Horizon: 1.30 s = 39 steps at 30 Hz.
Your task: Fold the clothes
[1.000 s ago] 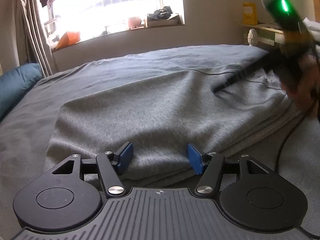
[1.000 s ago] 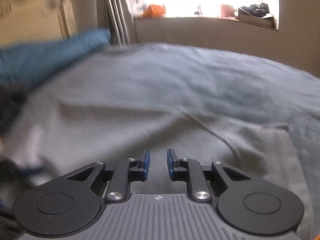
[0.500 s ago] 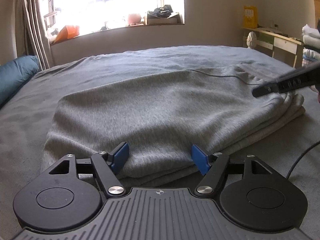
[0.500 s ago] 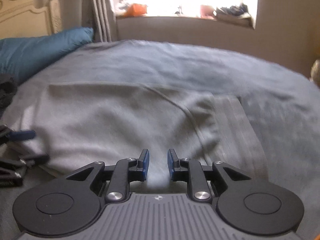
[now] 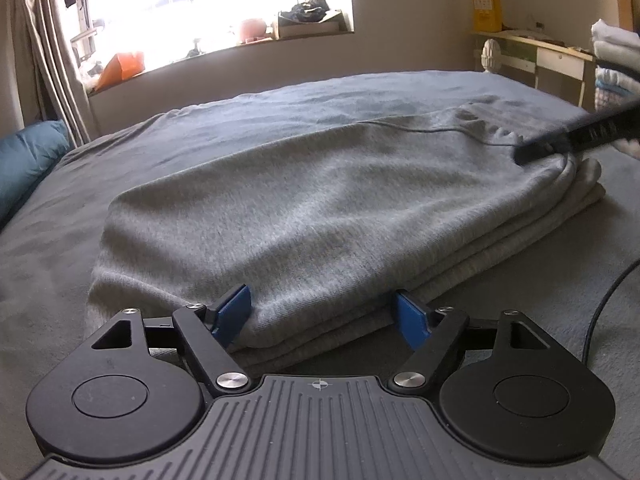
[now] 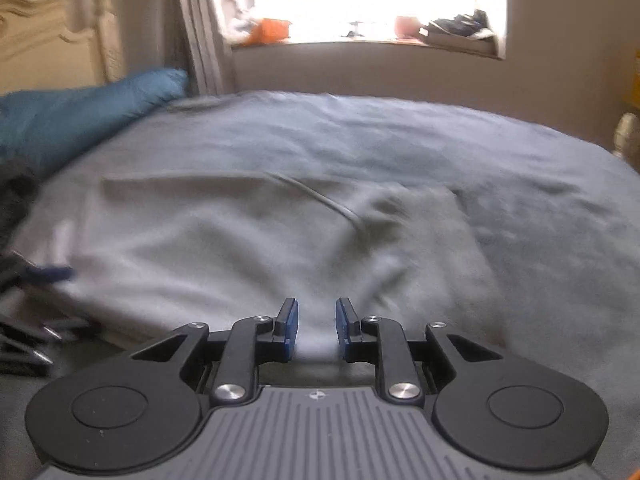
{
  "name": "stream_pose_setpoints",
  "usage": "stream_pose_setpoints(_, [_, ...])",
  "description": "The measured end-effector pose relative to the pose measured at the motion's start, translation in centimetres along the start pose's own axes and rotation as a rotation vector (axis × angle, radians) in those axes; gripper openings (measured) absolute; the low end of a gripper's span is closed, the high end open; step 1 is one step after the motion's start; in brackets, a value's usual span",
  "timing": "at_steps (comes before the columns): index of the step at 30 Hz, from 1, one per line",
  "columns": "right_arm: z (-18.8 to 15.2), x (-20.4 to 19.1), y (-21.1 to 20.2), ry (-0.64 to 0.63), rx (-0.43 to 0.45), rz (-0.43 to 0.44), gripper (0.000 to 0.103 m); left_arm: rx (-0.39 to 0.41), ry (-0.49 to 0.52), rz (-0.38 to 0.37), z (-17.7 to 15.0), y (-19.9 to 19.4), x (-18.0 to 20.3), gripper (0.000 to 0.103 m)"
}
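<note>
A grey garment (image 5: 320,208) lies folded in several layers on the bed (image 5: 240,120). My left gripper (image 5: 322,316) is at its near left corner. Its jaws are opening, and the folded edge lies between the blue pads (image 5: 232,314) without being pressed. In the right wrist view the garment (image 6: 240,248) spreads out ahead, blurred. My right gripper (image 6: 317,328) is at its near edge with the jaws narrow and cloth bunched in the gap. From the left wrist view, one of its fingers (image 5: 580,136) rests on the garment's raised right end.
A teal pillow (image 5: 24,160) lies at the bed's left end, by the curtains and a headboard (image 6: 48,40). A black cable (image 5: 600,312) trails over the sheet at the right. A desk (image 5: 560,56) and stacked folded laundry (image 5: 616,52) stand at the back right. A cluttered window sill (image 5: 304,28) runs behind.
My left jaws have spread wider around the folded edge. The right gripper has moved from over the garment's middle to its right end, and the top layer now lies smoother.
</note>
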State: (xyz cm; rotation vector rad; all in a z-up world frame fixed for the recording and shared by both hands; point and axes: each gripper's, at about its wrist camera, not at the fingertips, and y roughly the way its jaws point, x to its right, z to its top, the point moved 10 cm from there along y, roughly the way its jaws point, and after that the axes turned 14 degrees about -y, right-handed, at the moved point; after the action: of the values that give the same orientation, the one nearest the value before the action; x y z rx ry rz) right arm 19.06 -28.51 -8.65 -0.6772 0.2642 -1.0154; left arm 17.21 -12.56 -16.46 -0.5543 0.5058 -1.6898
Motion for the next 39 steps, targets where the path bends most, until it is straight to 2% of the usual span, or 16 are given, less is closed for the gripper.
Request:
stream_pose_setpoints(4, [3.4, -4.0, 1.4, -0.083, 0.054, 0.087, 0.022, -0.002, 0.002, 0.005, -0.1, 0.0, 0.1, 0.078])
stream_pose_setpoints(6, [4.1, -5.3, 2.6, -0.095, 0.057, 0.121, 0.022, -0.004, -0.001, 0.004, 0.0, -0.3, 0.1, 0.078])
stream_pose_setpoints(12, [2.5, -7.3, 5.3, -0.100, -0.050, 0.178, 0.022, 0.008, -0.003, -0.013, -0.1, -1.6, -0.3, 0.078])
stream_pose_setpoints(14, [3.3, -8.2, 4.5, -0.082, -0.040, 0.224, 0.022, 0.028, -0.017, -0.020, 0.1, -2.4, -0.7, 0.078])
stream_pose_setpoints(19, [6.4, -11.9, 3.1, -0.138, 0.018, 0.330, 0.022, 0.128, -0.080, -0.005, 2.0, -4.9, -2.7, 0.078])
stream_pose_setpoints(22, [6.1, -14.0, 4.6, -0.152, -0.013, 0.389, 0.022, 0.161, -0.113, 0.026, 3.4, -5.1, -4.6, 0.077])
stream_pose_setpoints(26, [4.3, -16.3, 7.3, -0.161, -0.089, 0.440, 0.022, 0.086, -0.237, 0.071, 3.2, -3.5, -8.0, 0.069])
stream_pose_setpoints(29, [3.8, -16.4, 7.6, -0.132, -0.084, 0.439, 0.022, 0.073, -0.320, 0.082, 3.2, -3.4, -9.9, 0.064])
stream_pose_setpoints(31, [3.8, -16.4, 7.6, -0.121, -0.087, 0.444, 0.022, 0.096, -0.326, 0.069, 4.1, -3.5, -10.0, 0.062])
stream_pose_setpoints(34, [3.9, -16.4, 7.9, -0.093, -0.092, 0.454, 0.022, 0.104, -0.268, 0.040, 5.1, -2.8, -8.9, 0.060])
stream_pose_setpoints(35, [3.8, -16.3, 7.9, -0.089, -0.092, 0.454, 0.022, 0.084, -0.251, 0.050, 4.9, -2.2, -8.7, 0.060])
stream_pose_setpoints(37, [3.7, -16.2, 7.8, -0.087, -0.089, 0.452, 0.022, -0.010, -0.239, 0.137, 3.3, -0.3, -9.7, 0.060])
stream_pose_setpoints(38, [3.7, -16.2, 7.7, -0.089, -0.089, 0.451, 0.022, -0.056, -0.246, 0.172, 2.4, 0.4, -10.2, 0.061])
stream_pose_setpoints(39, [3.6, -16.1, 7.6, -0.090, -0.089, 0.451, 0.022, -0.076, -0.284, 0.176, 1.6, 0.7, -10.9, 0.061])
